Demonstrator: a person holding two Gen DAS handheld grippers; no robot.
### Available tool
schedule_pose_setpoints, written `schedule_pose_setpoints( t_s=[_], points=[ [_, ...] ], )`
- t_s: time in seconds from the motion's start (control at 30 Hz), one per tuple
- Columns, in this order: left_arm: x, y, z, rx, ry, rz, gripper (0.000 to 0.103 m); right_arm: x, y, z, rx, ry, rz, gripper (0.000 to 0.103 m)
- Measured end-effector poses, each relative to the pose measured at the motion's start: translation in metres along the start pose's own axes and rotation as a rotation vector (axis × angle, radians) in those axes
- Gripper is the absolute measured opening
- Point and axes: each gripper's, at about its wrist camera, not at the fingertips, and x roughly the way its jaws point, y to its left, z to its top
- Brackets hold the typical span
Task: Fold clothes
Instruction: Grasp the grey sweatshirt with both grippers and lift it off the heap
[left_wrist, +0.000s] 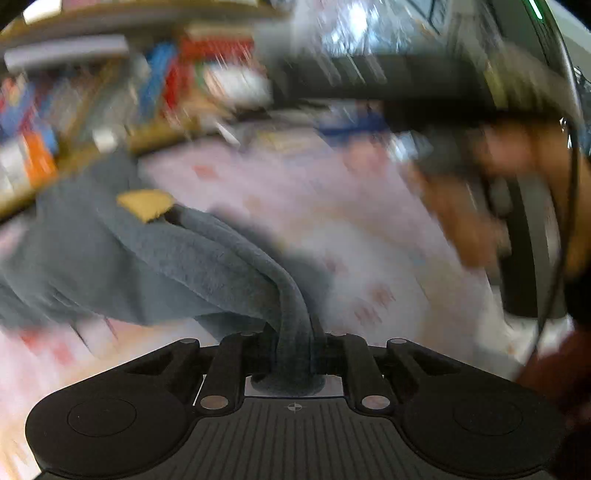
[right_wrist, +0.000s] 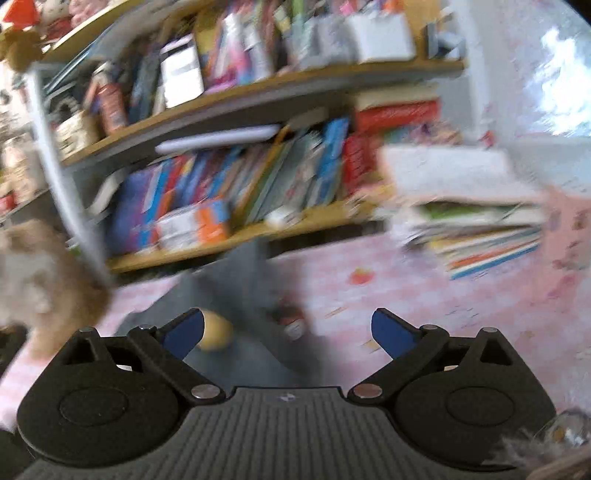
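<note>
A grey fleece garment (left_wrist: 122, 266) with a yellow patch (left_wrist: 146, 203) lies bunched over the pink patterned cloth (left_wrist: 295, 206). My left gripper (left_wrist: 293, 350) is shut on a rolled edge of that garment, which runs up and to the left from the jaws. In the right wrist view the same grey garment (right_wrist: 236, 291) spreads ahead on the pink cloth (right_wrist: 424, 306), a yellow patch (right_wrist: 218, 334) beside the left finger. My right gripper (right_wrist: 288, 330) stands open above it, blue pads (right_wrist: 391, 332) wide apart and nothing between them. Both views are motion-blurred.
A wooden bookshelf (right_wrist: 236, 155) full of books runs along the far edge. A stack of books and papers (right_wrist: 469, 214) lies at the right on the pink cloth. A tan plush toy (right_wrist: 40, 273) sits at the left. A hand holding the other gripper (left_wrist: 480, 192) shows at the right.
</note>
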Motion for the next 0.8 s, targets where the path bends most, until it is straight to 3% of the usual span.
schedule_pose_setpoints(
  t_s=[0.07,0.13,0.17,0.23,0.3,0.47,0.63,0.73,0.77,0.8],
  points=[
    [0.002,-0.020,-0.017,0.065,0.053,-0.057,0.018,0.007,0.012,-0.008,-0.028,0.073,0.022,0.097],
    [-0.018,-0.013,-0.027,0.022,0.056,-0.065,0.022,0.017,0.023,-0.023,-0.073,0.155,0.009,0.093],
    [-0.026,-0.006,-0.031,-0.010,0.048,-0.066,0.025,0.022,0.029,-0.030,-0.096,0.197,0.002,0.085],
    [-0.045,0.010,-0.038,-0.097,0.022,-0.061,0.046,0.029,0.036,-0.043,-0.128,0.259,-0.016,0.077],
    [-0.066,0.027,-0.048,-0.188,-0.016,-0.058,0.057,0.030,0.041,-0.045,-0.138,0.265,-0.021,0.072],
    [-0.110,0.056,-0.077,-0.337,-0.083,-0.002,0.059,0.056,0.053,-0.033,-0.152,0.268,-0.015,0.072],
    [-0.142,0.079,-0.088,-0.441,-0.137,0.168,0.059,0.089,0.065,-0.015,-0.162,0.270,-0.003,0.068],
    [-0.149,0.092,-0.083,-0.494,-0.177,0.247,0.059,0.111,0.071,-0.006,-0.162,0.289,-0.008,0.054],
    [-0.155,0.095,-0.085,-0.507,-0.193,0.264,0.059,0.120,0.072,-0.003,-0.150,0.307,-0.012,0.044],
    [-0.162,0.098,-0.087,-0.520,-0.213,0.279,0.059,0.128,0.074,0.000,-0.138,0.325,-0.014,0.025]
  ],
)
